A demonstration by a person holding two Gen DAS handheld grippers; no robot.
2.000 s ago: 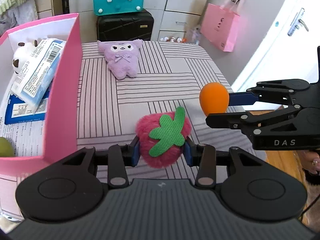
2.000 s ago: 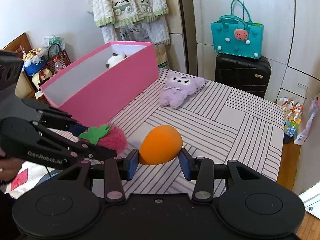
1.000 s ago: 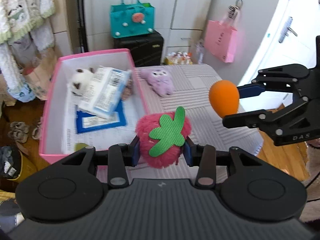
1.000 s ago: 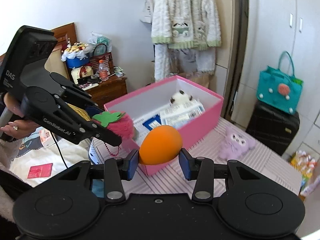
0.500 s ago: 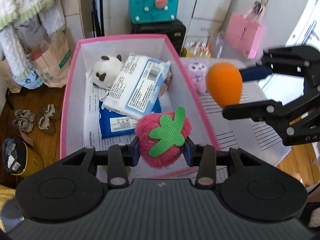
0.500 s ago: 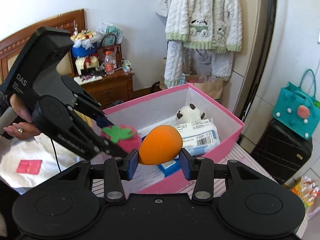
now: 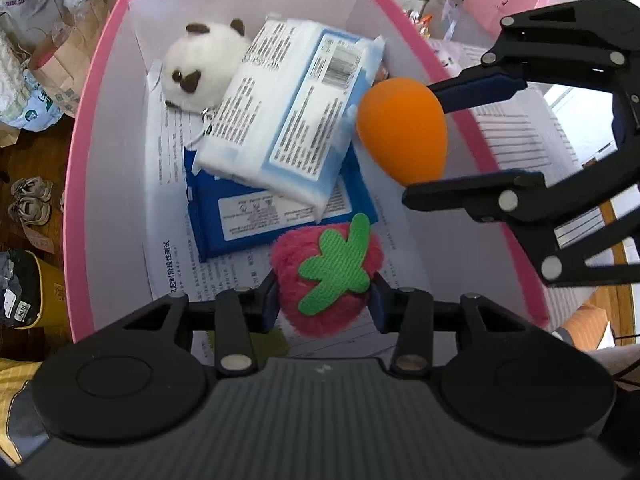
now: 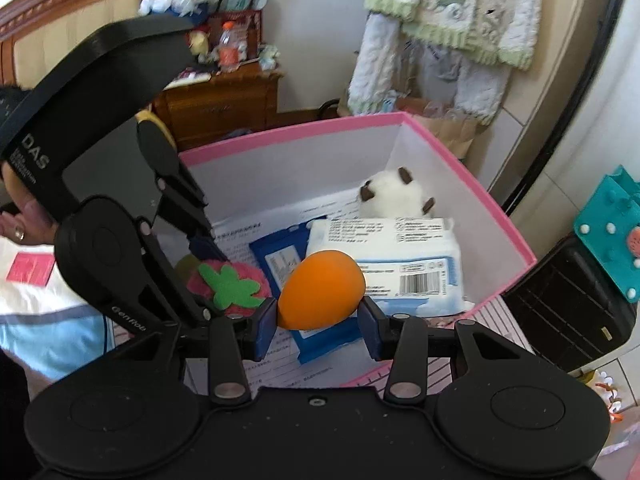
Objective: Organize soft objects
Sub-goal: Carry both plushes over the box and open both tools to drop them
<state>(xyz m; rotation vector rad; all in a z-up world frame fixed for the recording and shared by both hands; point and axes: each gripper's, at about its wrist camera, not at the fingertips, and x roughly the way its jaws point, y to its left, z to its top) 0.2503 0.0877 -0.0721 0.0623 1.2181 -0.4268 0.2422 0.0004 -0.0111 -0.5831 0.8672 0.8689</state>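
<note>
My left gripper [image 7: 324, 298] is shut on a pink plush strawberry [image 7: 326, 280] with a green felt leaf, held over the near part of the pink box [image 7: 80, 152]. My right gripper [image 8: 320, 322] is shut on an orange egg-shaped sponge [image 8: 322, 295], held over the box's right side; the sponge also shows in the left wrist view [image 7: 402, 130]. The strawberry shows in the right wrist view [image 8: 228, 288] to the sponge's left. Inside the box lie a white panda plush [image 7: 204, 68], a white wipes pack [image 7: 296, 120] and a blue pack [image 7: 256, 216].
The box [image 8: 500, 216] stands on a striped table [image 7: 516, 120], where part of a purple plush [image 7: 446, 56] peeks past the box's far right wall. A black suitcase [image 8: 568, 304], a teal bag [image 8: 608, 232], hanging clothes [image 8: 440, 20] and a wooden cabinet [image 8: 224, 108] surround it.
Both grippers moved from over the striped table to above the inside of the pink box and lower toward it, each still holding its toy.
</note>
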